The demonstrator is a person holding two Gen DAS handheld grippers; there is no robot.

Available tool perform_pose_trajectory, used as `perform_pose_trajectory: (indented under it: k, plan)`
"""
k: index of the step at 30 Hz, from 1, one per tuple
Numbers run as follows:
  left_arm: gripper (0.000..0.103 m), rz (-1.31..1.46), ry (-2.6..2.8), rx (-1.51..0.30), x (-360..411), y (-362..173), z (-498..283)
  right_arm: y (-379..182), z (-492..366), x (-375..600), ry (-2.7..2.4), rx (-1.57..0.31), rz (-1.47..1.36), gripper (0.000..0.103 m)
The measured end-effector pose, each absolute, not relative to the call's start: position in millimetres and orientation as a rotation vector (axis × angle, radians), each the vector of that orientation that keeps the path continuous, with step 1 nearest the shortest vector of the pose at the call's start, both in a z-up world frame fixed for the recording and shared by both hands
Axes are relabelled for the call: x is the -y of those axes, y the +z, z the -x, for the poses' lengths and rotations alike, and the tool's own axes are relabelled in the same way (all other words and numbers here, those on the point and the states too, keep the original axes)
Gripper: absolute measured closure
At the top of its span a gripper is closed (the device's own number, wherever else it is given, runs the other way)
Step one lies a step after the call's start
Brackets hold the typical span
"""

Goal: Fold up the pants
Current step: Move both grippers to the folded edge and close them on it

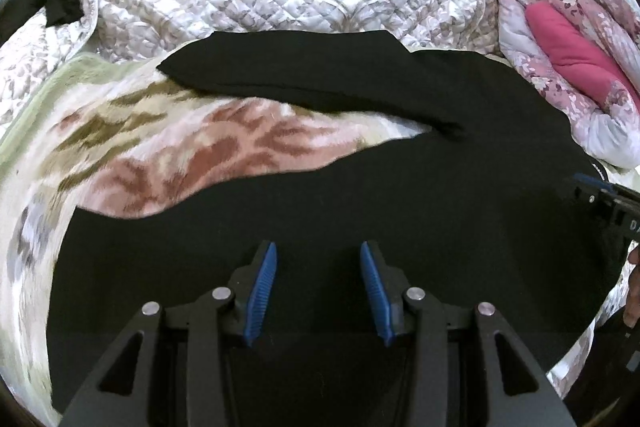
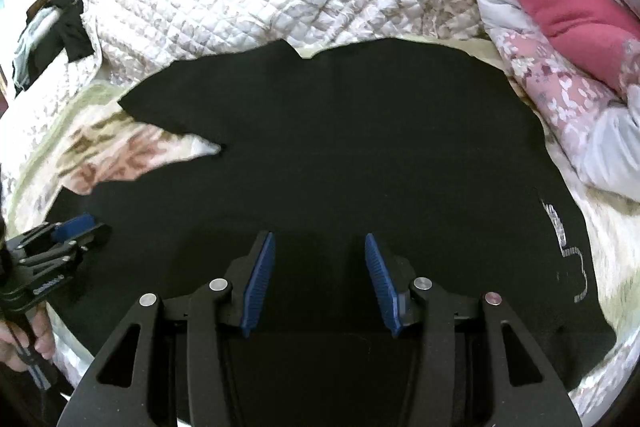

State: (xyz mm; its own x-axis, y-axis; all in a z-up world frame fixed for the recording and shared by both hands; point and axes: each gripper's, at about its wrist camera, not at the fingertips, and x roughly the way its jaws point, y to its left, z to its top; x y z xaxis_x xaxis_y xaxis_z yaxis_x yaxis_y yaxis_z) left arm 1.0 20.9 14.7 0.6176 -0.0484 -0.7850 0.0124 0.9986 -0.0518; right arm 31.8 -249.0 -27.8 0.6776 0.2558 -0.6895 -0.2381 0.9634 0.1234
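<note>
Black pants spread beneath both open jaws, nothing between them

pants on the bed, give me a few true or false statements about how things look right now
1. The pants are black. True.
2. The left tool is clamped on the fabric. False: its blue pads stand apart with nothing pinched between them.
3. A pink pillow lies tucked in the floral quilt at the right. True.
4. The pants lie on a bare wooden table. False: they rest on a patterned blanket.
5. The right tool is open above the pants. True.
</note>
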Motion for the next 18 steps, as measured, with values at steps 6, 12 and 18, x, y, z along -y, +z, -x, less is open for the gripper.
perform_pose_trajectory:
  k: [6,12,18]
  plan:
    - [0.057,0.071,-0.045,-0.887,-37.7,35.4,-24.0,0.6,-58.2,256.2,0.335,-0.731,0.012,0.052]
    - [0.057,0.052,-0.068,-0.891,-53.8,52.0,-75.1,18.9,-100.5,269.3,0.398,-0.731,0.044,0.045]
    - [0.051,0.007,-0.086,-0.9,-62.9,61.6,-156.0,22.3,-160.5,284.6,0.45,-0.754,0.087,0.041]
